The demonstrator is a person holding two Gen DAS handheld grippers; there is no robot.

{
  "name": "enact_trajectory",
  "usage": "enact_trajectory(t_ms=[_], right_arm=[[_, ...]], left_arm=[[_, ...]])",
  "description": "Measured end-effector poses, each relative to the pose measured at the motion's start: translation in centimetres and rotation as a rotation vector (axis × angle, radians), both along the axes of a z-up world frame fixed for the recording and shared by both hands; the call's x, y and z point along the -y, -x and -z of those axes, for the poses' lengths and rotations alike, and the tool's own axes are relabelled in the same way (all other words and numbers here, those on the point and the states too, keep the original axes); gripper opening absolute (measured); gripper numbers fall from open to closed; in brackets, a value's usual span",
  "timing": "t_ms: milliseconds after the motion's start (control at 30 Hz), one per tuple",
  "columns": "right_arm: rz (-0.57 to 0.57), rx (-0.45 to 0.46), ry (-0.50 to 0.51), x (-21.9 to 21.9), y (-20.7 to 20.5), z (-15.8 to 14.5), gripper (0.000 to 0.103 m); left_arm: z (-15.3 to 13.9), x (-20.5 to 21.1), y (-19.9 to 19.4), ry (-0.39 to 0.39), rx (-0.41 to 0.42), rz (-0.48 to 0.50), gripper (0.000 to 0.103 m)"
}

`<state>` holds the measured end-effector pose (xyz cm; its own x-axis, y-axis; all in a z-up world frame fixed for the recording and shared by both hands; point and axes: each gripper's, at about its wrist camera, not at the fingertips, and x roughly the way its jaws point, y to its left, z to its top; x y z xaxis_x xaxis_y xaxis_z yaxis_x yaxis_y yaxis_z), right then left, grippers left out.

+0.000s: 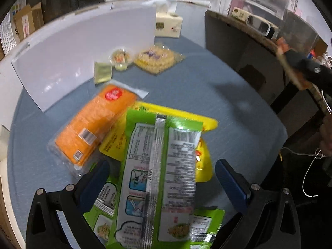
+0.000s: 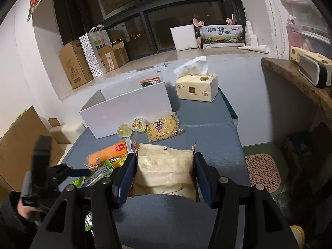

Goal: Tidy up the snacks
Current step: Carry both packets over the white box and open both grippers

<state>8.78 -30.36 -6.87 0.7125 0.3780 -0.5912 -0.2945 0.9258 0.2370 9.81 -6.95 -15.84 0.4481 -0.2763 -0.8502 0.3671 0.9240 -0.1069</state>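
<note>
My left gripper (image 1: 161, 170) is open, its blue pads either side of a green noodle packet (image 1: 159, 178) that lies back-up on a yellow packet (image 1: 178, 116). An orange cracker pack (image 1: 93, 124) lies beside them on the left. My right gripper (image 2: 164, 176) is shut on a cream snack bag (image 2: 164, 172) and holds it above the blue table (image 2: 207, 137). It also appears at the right edge of the left wrist view (image 1: 298, 70). A white box (image 2: 124, 108) stands open at the back, with a yellow noodle pack (image 2: 164, 129) and two jelly cups (image 2: 132, 126) in front of it.
A tissue box (image 2: 197, 87) stands behind the white box's right end. A dark wooden shelf (image 2: 294, 76) rises at the table's right side. Cardboard boxes (image 2: 76, 66) line the window ledge. A stool with an orange mesh seat (image 2: 263, 170) is right of the table.
</note>
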Motion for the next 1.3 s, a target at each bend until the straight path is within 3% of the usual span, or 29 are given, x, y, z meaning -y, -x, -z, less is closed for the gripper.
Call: enact_trajectory(t_ms=[33,67,100,200,400,733,1000,1200,1300], right_arm=[[0.000,0.007,-0.002,0.1,0.1,-0.1,0.061],[-0.003,0.009,-0.002,0.1,0.2,-0.1,0.061],[-0.003,0.010,0.000,0.1,0.3,0.0,0.061],[-0.001,0.002,-0.005,0.1,0.3,0.3,0.061],[0.000,-0.004,-0.019,0.2,0.1,0.7,0.061],[-0.052,-0.016,-0.032,-1.8,-1.0,1.1,0.061],[-0.148,0.015,-0.065,-6.4,-5.4,-0.6,0.061],[-0.181,0.077,-0.052,-10.1,-11.9,-3.2,0.061],[-0.189,0.064,-0.043,-12.1,-16.4,-4.3,0.061]], left_arm=[[0.3,0.0,-0.1,0.003,-0.005,0.012,0.094],[0.5,0.1,-0.1,0.018,-0.016,0.035,0.078],[0.6,0.1,-0.2,0.024,-0.028,0.040,0.071],[0.1,0.1,-0.2,0.019,-0.001,0.029,0.067],[-3.7,-1.7,0.6,0.061,0.146,-0.027,0.066],[-10.5,-7.7,2.9,0.156,0.403,-0.255,0.066],[-12.8,-11.3,0.6,0.202,0.466,-0.326,0.066],[-14.5,-13.3,-5.7,0.275,0.433,-0.362,0.066],[-15.3,-13.8,-9.5,0.260,0.441,-0.386,0.066]])
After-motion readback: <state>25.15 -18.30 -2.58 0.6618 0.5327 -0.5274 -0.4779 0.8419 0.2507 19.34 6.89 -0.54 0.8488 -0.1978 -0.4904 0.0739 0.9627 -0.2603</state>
